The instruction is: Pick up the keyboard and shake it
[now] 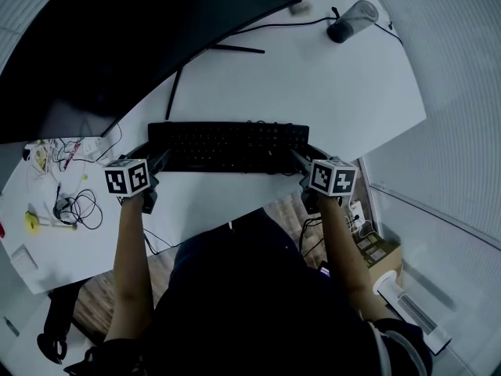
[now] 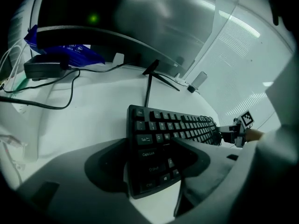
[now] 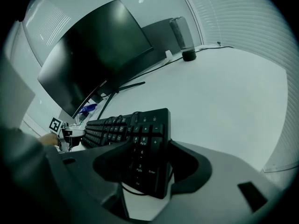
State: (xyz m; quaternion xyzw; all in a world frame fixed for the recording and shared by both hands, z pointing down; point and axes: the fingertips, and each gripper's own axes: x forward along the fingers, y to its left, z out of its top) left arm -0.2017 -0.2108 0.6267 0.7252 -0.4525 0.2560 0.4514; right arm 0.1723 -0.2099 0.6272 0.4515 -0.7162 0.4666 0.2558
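Note:
A black keyboard (image 1: 227, 146) lies flat on the white desk (image 1: 337, 92), close to its front edge. My left gripper (image 1: 149, 157) straddles the keyboard's left end and stands open. In the left gripper view (image 2: 149, 146) one jaw lies over the Tab-side keys (image 2: 145, 140) and the other sits behind the end edge, with a thin strip of desk showing between. My right gripper (image 1: 307, 159) is open around the right end. In the right gripper view (image 3: 148, 148) the number pad (image 3: 142, 141) fills the gap between the jaws. A thin cable runs under that end.
A large dark curved monitor (image 1: 117, 37) stands behind the keyboard on thin stand legs (image 1: 235, 49). A dark cylindrical bottle (image 1: 352, 20) sits at the desk's far right. Tangled cables and small items (image 1: 74, 206) lie at the left. The desk's curved front edge runs just below the keyboard.

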